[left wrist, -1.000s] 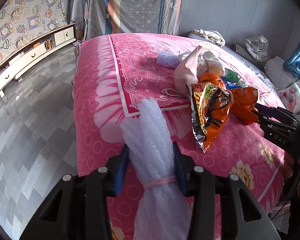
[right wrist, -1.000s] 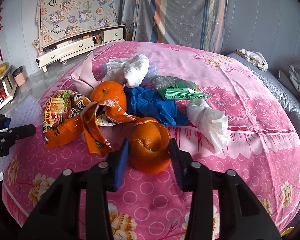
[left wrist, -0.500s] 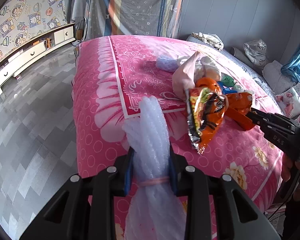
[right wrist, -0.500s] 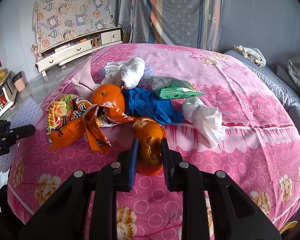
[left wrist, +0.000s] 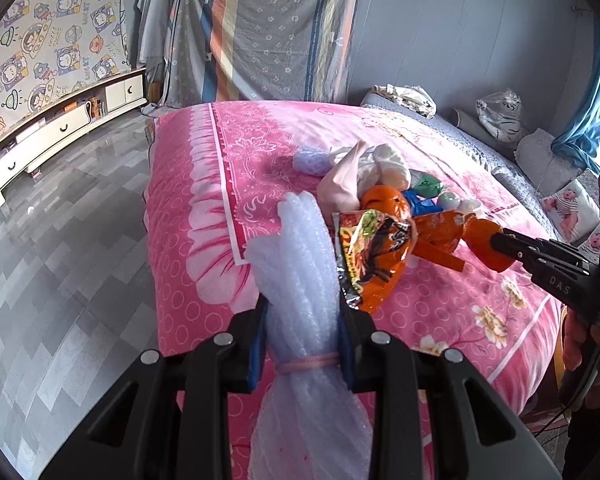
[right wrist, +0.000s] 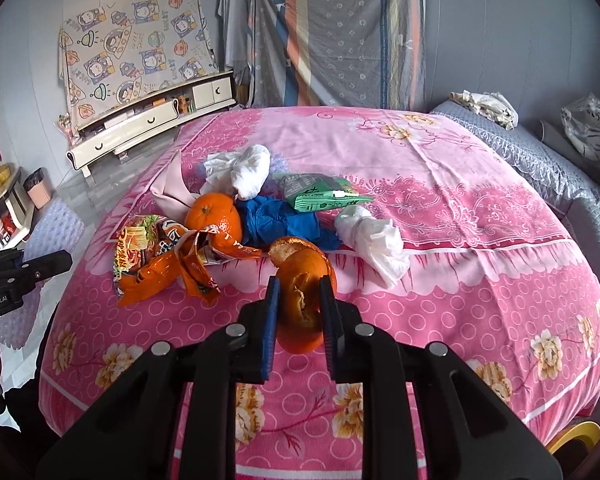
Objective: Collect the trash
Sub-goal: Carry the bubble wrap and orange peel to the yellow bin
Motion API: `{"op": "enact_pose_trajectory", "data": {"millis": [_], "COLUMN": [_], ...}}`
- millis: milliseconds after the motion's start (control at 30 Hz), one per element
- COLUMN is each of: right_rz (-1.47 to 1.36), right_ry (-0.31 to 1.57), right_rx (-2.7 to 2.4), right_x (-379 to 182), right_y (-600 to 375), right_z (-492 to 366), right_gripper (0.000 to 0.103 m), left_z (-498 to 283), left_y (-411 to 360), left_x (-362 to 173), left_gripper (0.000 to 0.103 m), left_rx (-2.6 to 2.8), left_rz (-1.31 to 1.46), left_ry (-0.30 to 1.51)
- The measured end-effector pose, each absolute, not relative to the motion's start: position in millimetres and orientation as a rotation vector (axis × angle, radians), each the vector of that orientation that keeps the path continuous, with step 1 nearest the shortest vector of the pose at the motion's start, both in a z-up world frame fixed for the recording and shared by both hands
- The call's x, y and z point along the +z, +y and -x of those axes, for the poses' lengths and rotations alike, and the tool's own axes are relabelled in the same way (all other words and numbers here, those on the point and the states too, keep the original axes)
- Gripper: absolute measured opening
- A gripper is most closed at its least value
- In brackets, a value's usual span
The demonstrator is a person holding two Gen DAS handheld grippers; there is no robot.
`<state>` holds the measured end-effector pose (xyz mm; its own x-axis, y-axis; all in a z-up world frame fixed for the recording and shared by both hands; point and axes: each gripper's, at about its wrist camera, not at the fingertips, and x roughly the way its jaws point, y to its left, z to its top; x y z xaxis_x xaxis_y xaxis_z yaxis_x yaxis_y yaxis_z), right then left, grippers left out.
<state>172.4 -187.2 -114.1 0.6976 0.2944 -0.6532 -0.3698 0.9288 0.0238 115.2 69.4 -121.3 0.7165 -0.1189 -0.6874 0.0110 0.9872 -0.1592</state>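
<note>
Both grippers loaded over the pink bed (right wrist: 440, 168).
Left gripper (left wrist: 302, 320) jaws clamp a bubble-wrap roll (left wrist: 300, 264); right gripper (right wrist: 299, 300) jaws pinch orange peel (right wrist: 304, 280), seemingly lifted just off the bed beside the trash pile (right wrist: 236, 216).

Orange peel (right wrist: 302, 300) clamped upright between jaws, above pink bedspread (right wrist: 440, 184). Bubble-wrap bundle (left wrist: 300, 280), pink-banded, likewise clamped. Wrappers, tissues, possibly whole orange (right wrist: 214, 218) heaped mid-bed.

"DAS" | right gripper (left wrist: 496, 245) (partly cut off) || "GenRobot.AI" | left gripper (right wrist: 66, 258)
</note>
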Motion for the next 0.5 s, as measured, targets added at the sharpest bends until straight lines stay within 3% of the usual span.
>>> {"op": "enact_pose_trajectory", "data": {"millis": [500], "right_rz": [0.068], "right_ry": [0.579], "right_rx": [0.328], "right_x": [-61.7], "right_y": [-220.8], "right_z": [-135.0], "right_gripper": [0.018], "left_z": [-100.6], "left_y": [32.5], "left_x": [-71.6], "left_gripper": [0.027], "left_rx": [-0.146], "left_rz": [0.101], "left_ry": [0.641]}}
